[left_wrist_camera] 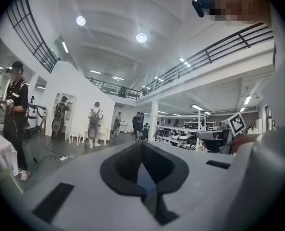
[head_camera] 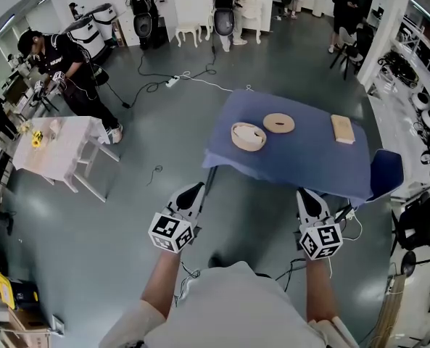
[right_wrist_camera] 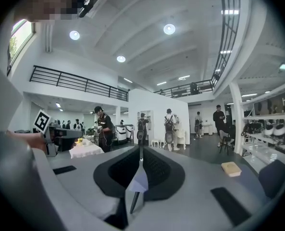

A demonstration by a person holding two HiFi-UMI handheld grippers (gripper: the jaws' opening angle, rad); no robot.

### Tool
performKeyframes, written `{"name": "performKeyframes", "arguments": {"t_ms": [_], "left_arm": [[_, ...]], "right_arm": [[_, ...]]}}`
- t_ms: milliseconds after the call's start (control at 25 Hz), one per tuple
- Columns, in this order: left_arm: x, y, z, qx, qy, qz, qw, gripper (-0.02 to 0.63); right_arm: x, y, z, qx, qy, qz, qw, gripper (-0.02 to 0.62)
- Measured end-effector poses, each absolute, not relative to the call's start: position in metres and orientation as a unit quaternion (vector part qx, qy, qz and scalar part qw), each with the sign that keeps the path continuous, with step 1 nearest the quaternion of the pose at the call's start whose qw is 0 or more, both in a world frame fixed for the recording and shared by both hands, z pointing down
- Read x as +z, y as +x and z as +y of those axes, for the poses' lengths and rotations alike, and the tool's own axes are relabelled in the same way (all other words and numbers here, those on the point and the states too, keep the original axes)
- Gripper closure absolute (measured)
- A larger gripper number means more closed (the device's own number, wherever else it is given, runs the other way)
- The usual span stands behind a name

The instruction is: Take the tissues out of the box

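No words, numbers or brand names can be read anywhere. The only sign-like marks are black-and-white square code patterns, which carry no letters. They stand on the faces of the left marker cube (head_camera: 172,232) on the left gripper (head_camera: 194,191) and of the right marker cube (head_camera: 321,241) on the right gripper (head_camera: 308,193). One such face also shows in each gripper view.

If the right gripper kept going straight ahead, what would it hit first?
Probably nothing near: the right gripper points level, seemingly above the blue-clothed table, toward distant people. Height is hard to judge.
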State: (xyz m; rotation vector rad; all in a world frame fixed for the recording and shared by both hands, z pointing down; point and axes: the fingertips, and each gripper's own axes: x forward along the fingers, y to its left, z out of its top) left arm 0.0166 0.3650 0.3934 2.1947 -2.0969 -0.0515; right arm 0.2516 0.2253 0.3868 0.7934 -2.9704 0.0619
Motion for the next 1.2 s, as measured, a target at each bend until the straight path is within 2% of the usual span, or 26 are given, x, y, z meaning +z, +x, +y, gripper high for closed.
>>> {"name": "performKeyframes", "arguments": {"t_ms": [360,720,1200], "left_arm": [[0.402,0.006,0.371,-0.017,0.715,-0.697,0.061,0.595],[0.405,-0.004,0.378,-0.015,0.722,-0.689,0.066,0.532],[0.419,-0.043,0.391,-0.023,0.724,-0.684,0.080,0.508]], "right_arm": [[0.398,0.245,0.230,0.035,0.265,-0.962,0.046,0.551],[0.406,0.228,0.242,0.043,0.263,-0.962,0.053,0.550],[0.416,0.193,0.255,0.047,0.277,-0.958,0.061,0.551]]}}
